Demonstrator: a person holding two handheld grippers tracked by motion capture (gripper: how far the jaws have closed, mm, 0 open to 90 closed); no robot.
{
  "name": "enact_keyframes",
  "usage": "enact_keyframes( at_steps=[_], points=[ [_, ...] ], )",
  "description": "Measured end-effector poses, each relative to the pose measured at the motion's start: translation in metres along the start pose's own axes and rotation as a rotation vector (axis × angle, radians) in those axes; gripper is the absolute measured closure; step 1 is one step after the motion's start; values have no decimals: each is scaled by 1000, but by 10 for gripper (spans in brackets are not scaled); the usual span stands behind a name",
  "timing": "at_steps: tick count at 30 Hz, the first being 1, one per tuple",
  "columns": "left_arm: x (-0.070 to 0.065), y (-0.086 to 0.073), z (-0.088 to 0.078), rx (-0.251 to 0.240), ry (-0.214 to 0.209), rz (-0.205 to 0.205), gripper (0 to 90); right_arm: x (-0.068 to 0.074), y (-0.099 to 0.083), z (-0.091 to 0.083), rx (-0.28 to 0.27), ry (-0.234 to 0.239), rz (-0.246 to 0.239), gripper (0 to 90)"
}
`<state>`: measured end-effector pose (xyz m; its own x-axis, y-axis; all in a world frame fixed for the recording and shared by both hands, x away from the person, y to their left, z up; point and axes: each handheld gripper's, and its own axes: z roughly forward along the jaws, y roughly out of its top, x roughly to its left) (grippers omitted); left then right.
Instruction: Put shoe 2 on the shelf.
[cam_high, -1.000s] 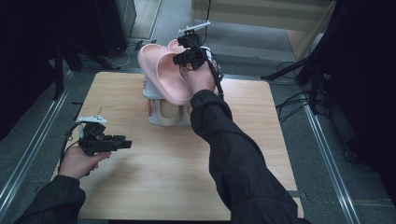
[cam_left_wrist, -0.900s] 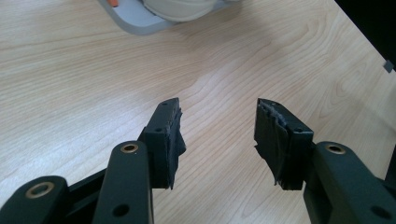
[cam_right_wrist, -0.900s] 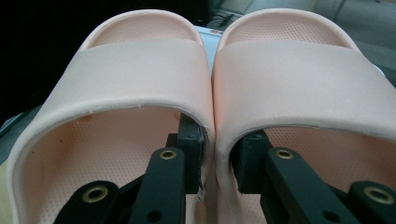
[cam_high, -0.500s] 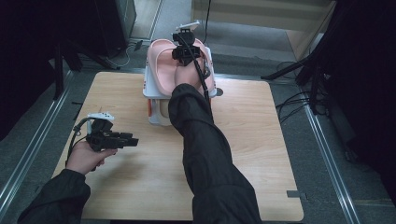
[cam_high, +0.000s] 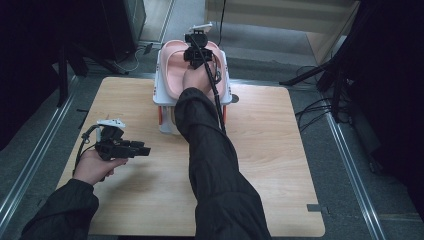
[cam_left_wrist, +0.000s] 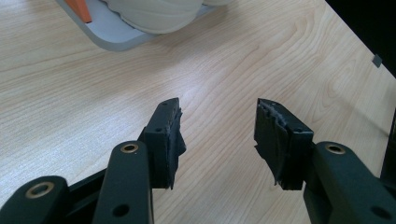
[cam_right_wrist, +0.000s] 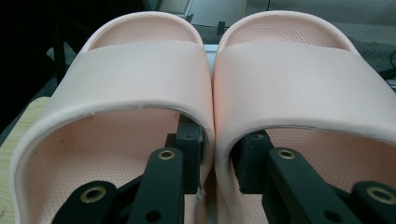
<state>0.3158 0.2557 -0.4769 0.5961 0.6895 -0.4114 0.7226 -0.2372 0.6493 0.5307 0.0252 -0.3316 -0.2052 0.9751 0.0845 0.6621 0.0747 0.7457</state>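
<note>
1. Left gripper (cam_high: 142, 149), at about 8 o'clock on the table (cam_high: 280, 165) in the high view: jaws stand apart with nothing between them, bare wood showing in the gap in the left gripper view (cam_left_wrist: 217, 140). It hovers well apart from the rack.
2. Pink slippers (cam_high: 175, 70): a pair of soft, pale-pink slides, each with one broad strap and a finely dimpled footbed. They lie side by side, inner walls touching, on top of the white rack (cam_high: 160, 95) at 12 o'clock on the table's far edge.
3. Right gripper (cam_right_wrist: 217, 163): one jaw sits inside the left slipper (cam_right_wrist: 116, 93) and the other inside the right slipper (cam_right_wrist: 299, 79), closed on the two inner side walls pressed together between the pads.
4. Hidden or unclear:
 - The person's right sleeve (cam_high: 215, 165) covers the slippers' heel ends and the rack's front middle in the high view.
 - The jaw tips are tucked under the straps; pad contact is probably full, though the straps cover it.
 - A light-coloured shoe (cam_left_wrist: 159, 11) on the rack's lower shelf is cut off by the frame at 12 o'clock in the left gripper view, beside an orange leg (cam_left_wrist: 81, 9).
</note>
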Motion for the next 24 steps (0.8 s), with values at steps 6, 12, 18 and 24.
enact_keyframes(
  at_steps=[6,12,18,24],
  points=[
    [1,0,0,2,2,-1,505,-1,-1,2,-5,11,4,737],
    [0,-1,0,0,4,-1,505,-4,-4,2,-17,31,10,718],
    [1,-1,1,4,7,3,505,-7,-4,2,-15,45,9,691],
    [0,-1,1,7,7,4,505,-9,-6,4,-4,78,5,624]
  ],
)
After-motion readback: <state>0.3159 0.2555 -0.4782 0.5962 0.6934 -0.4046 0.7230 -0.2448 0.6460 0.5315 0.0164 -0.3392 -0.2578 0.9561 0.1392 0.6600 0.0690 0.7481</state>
